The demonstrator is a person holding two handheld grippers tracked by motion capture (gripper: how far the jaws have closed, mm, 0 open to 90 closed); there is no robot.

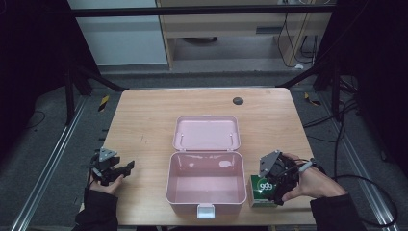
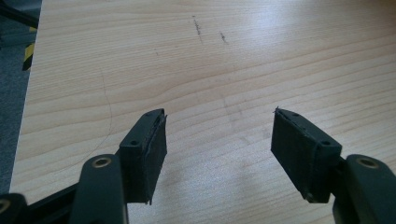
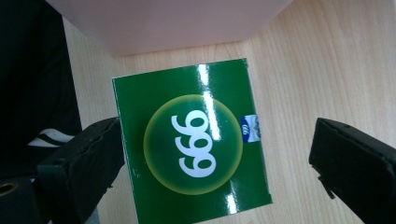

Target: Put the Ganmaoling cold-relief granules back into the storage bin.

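Reaching stage: right gripper point(image 3: 215, 158) spread wide astride green box point(image 3: 191, 140) at lower right beside pink case point(image 1: 206, 185), not yet pinching; next, squeezing shut, lifting into case; left gripper point(image 2: 219, 149) spread, empty, lower left.

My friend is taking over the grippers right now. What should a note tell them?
Left gripper: open, holding nothing, over bare table.
Right gripper: open, jaws on either side of the green box, not gripping it.
Green box: on the table, just right of the pink case.
Pink case: lid open, nothing inside.
Done: case opened, right gripper lined up over the box.
Left, probably: close on the box, lift it into the case, shut the lid.
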